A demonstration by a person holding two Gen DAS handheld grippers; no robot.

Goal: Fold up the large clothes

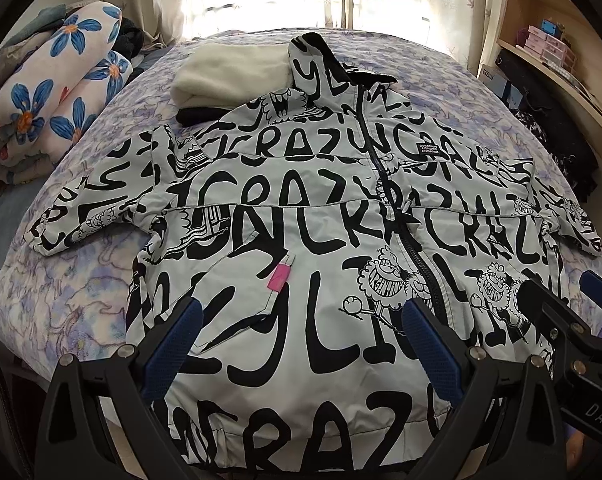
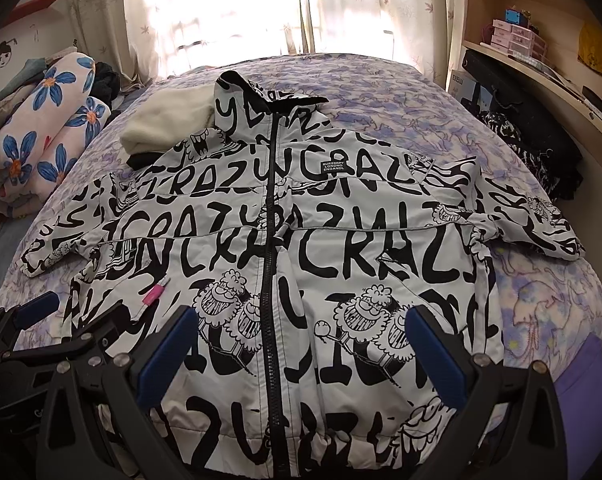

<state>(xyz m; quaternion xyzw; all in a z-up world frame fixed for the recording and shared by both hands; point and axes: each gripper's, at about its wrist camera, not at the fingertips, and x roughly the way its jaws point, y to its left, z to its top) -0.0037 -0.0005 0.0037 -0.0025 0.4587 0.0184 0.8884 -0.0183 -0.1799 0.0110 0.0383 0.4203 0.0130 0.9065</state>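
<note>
A white jacket [image 1: 301, 216] [image 2: 285, 248] printed with black lettering and cartoon faces lies front up on the bed, zipped, both sleeves spread sideways, collar towards the window. A pink tab [image 1: 279, 278] [image 2: 152, 295] marks its left pocket. My left gripper [image 1: 301, 312] hovers open above the lower left front, with nothing between its blue pads. My right gripper [image 2: 301, 322] hangs open over the lower front, astride the zipper [image 2: 269, 280], also holding nothing. Each gripper shows at the edge of the other's view, the right gripper [image 1: 561, 300] and the left gripper [image 2: 81, 314].
The bed [image 1: 61, 292] has a purple-patterned cover. A folded cream fleece [image 1: 229, 76] over something black lies by the jacket's collar. Rolled floral bedding [image 1: 57, 92] sits at the left. Shelves and a desk [image 2: 541, 64] with dark bags stand at the right. Curtains hang behind.
</note>
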